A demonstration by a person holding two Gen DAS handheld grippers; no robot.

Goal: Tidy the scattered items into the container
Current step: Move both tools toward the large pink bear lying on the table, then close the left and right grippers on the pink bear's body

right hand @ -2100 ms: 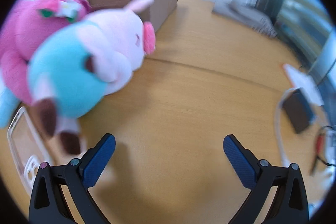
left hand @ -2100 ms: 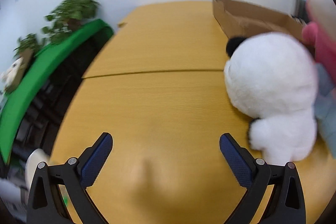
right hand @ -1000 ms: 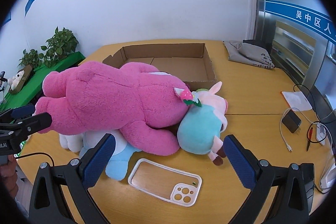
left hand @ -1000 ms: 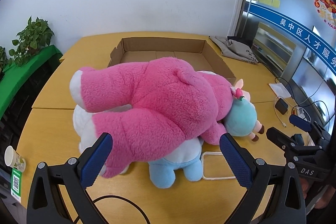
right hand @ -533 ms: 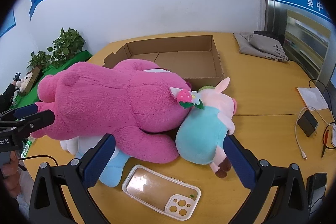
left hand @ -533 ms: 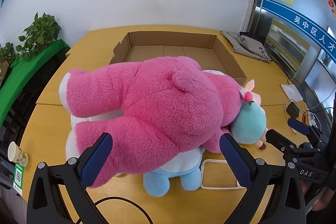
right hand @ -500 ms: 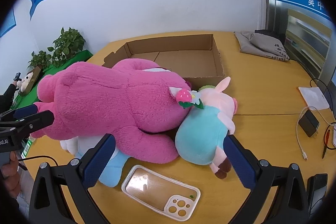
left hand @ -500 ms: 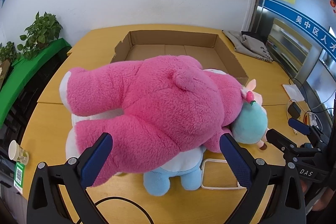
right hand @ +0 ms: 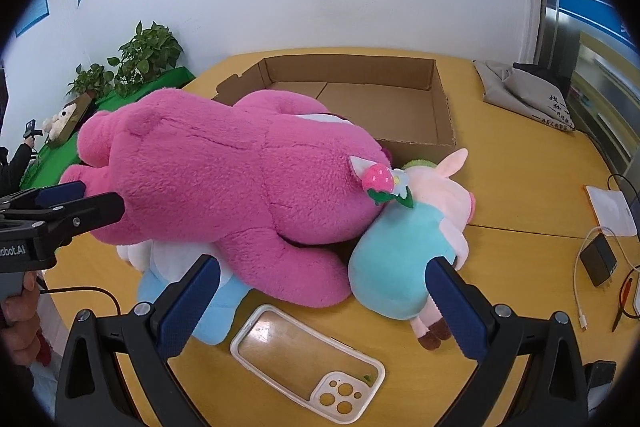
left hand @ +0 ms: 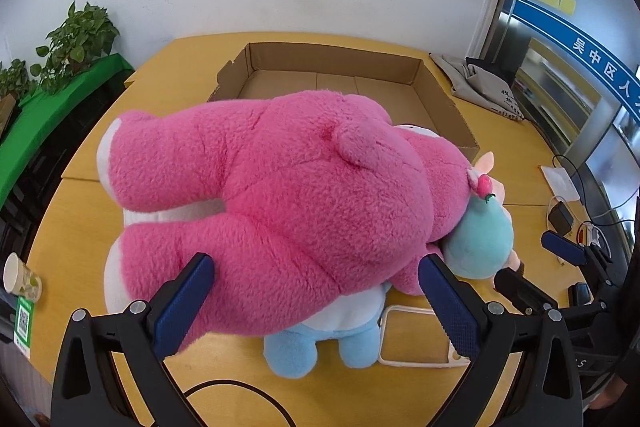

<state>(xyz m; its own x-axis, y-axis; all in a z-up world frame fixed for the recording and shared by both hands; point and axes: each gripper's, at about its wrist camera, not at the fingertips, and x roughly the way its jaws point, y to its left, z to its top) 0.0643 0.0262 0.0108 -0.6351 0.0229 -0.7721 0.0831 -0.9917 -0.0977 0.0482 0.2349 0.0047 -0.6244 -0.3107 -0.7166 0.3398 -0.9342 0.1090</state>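
A pink plush bear (left hand: 280,195) lies heaped on a blue plush (left hand: 320,343) and a teal plush pig (right hand: 404,247) mid-table, just before the empty cardboard box (left hand: 440,95); a phone case (right hand: 308,359) lies nearer; left tool (left hand: 316,307) and right tool (right hand: 320,307) gape wide, holding nothing, flanking the pile.

both the left gripper (left hand: 316,303) and the right gripper (right hand: 326,301) have black angular frames, silver screws at the joints and blue ribbed pads on the jaws; white lettering marks the left one's body.

Pink plush (left hand: 288,195) blocks the way to the empty cardboard box (left hand: 344,83).
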